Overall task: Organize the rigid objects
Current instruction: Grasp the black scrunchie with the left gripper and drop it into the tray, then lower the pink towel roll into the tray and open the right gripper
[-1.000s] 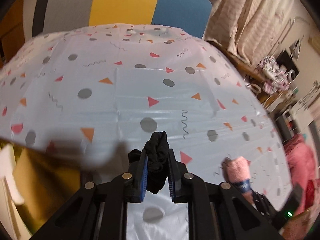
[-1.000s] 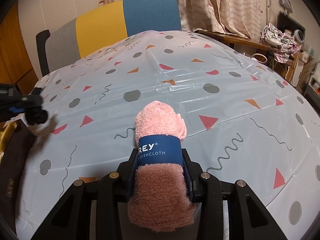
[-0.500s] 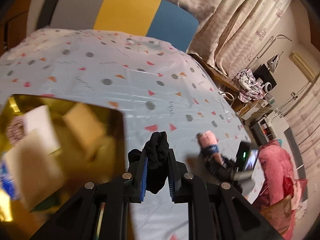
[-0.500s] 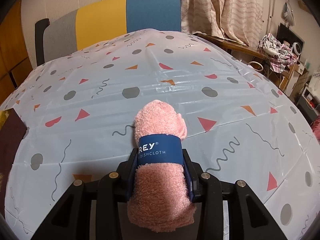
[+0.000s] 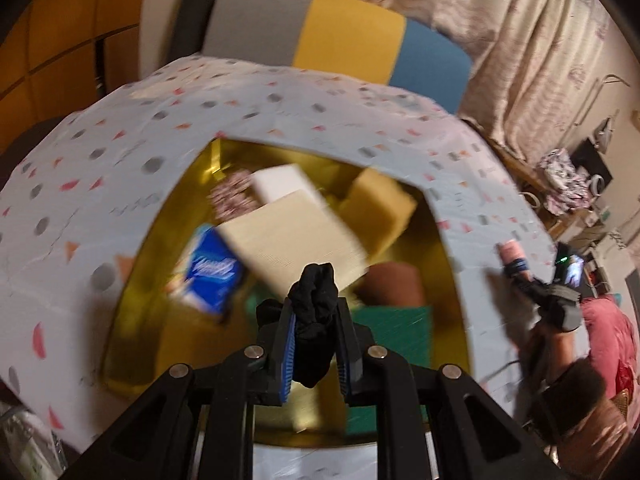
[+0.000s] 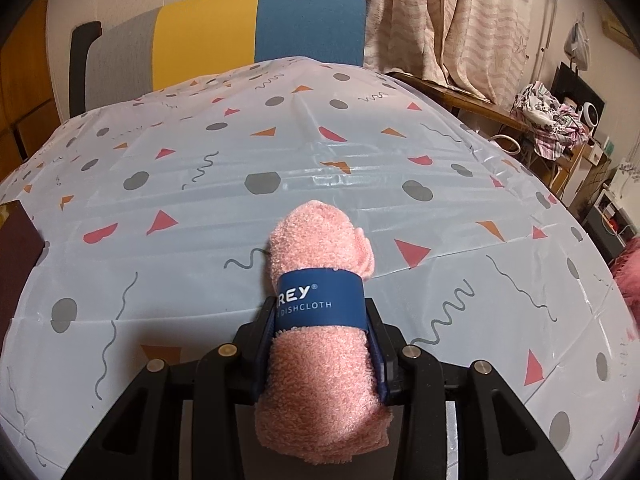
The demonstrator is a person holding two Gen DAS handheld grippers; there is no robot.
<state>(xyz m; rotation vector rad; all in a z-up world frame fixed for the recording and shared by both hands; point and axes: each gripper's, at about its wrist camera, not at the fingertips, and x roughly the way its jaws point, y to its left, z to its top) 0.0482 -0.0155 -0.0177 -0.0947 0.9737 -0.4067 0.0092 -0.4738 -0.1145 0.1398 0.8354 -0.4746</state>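
A black cloth bundle [image 5: 314, 320] is clamped between the closed jaws of the left gripper [image 5: 316, 344], its top poking above the blue pads [image 5: 289, 350]. The bundle is held above the gold box [image 5: 132, 276], whose inside is crowded: a cream slab [image 5: 292, 236] lies just beyond the jaws, a blue packet [image 5: 214, 272] to the left of it, a yellow block [image 5: 376, 208] and a white one [image 5: 280, 184] farther in, a green mat [image 5: 396, 324] near the box's right wall. The left view is blurred, so finer detail cannot be told.

The right gripper [image 6: 320, 344] is shut on a pink dishcloth roll [image 6: 320, 360] by its blue band [image 6: 320, 300], held over the patterned table [image 6: 360, 168] well to the right of the box.

If released here, the bundle is likely to land on the cream slab and slide, since no bare floor shows below it. A soft bundle may also cling to the pads, and the box could be nudged by a low pass.
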